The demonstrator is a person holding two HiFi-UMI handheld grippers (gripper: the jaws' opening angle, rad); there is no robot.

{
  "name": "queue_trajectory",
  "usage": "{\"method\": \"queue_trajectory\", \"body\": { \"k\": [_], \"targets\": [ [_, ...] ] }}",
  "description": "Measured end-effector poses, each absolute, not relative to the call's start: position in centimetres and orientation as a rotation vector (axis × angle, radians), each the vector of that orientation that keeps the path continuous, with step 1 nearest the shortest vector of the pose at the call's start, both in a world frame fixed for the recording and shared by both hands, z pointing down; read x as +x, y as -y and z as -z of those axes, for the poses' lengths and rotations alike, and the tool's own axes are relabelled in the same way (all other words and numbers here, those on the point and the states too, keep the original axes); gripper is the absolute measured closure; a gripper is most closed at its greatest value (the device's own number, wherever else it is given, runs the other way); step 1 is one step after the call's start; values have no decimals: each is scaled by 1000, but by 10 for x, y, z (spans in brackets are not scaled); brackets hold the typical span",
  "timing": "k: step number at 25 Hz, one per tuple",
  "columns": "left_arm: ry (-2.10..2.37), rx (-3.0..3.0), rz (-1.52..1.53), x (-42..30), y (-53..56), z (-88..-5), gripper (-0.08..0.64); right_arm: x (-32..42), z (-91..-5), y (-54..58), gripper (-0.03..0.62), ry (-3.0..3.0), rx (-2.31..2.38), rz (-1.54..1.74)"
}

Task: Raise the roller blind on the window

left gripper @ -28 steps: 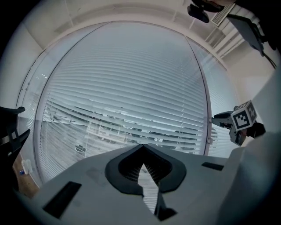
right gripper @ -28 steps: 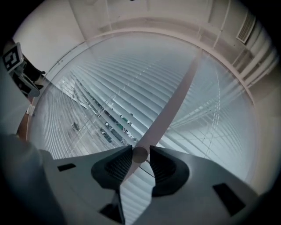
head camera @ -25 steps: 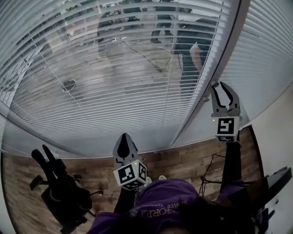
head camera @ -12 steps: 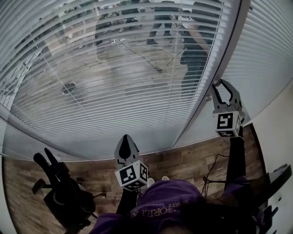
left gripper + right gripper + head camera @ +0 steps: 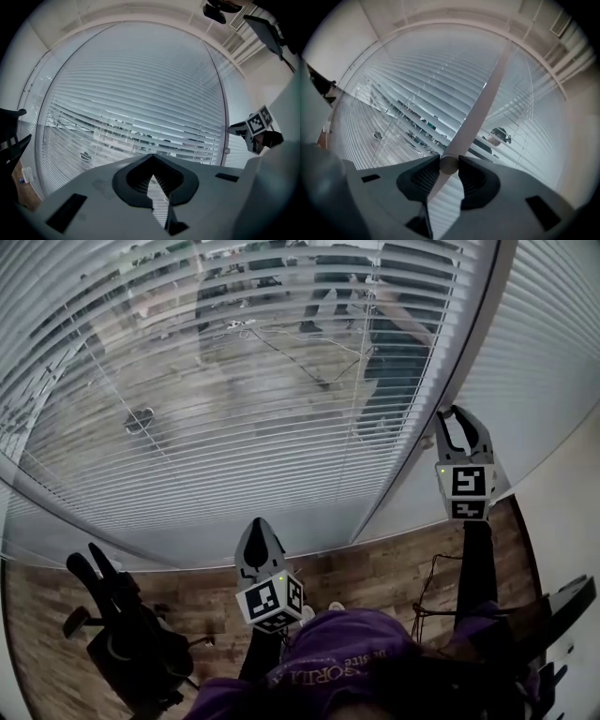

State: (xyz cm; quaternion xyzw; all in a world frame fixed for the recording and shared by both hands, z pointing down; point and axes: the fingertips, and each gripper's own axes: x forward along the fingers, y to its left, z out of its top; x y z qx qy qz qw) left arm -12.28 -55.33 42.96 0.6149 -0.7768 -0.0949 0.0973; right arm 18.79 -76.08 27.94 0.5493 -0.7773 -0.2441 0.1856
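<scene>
While the right gripper [image 5: 457,423], jaws just closing, pinches the wand [image 5: 476,112] of the blind [image 5: 234,409] at frame right, I'd guess twisting comes next; the left gripper [image 5: 258,529] is closed and empty.

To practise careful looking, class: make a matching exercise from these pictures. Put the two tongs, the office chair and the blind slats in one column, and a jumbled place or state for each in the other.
1. left tongs
2. right tongs
3. office chair
4. blind slats

A. on the wooden floor, lower left of the head view
B. hanging lowered, tilted partly open
C. closed, nothing between
D. around the white wand

Pairs: 1-C, 2-D, 3-A, 4-B. The right tongs have just been closing, with the wand between them.
</scene>
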Motion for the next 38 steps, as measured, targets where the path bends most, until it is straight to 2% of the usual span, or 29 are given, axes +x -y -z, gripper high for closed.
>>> {"method": "queue_trajectory", "body": {
  "k": [12, 29, 38],
  "targets": [
    [2310, 1813, 282, -127, 551, -428, 560, 199, -281, 766, 468, 2475, 1695, 126],
    [2309, 1815, 295, -133, 551, -423, 560, 204, -277, 768, 468, 2640, 1805, -442],
    [2309, 1803, 307, -137, 549, -423, 560, 208, -278, 768, 468, 2750, 1841, -868]
  ]
}}
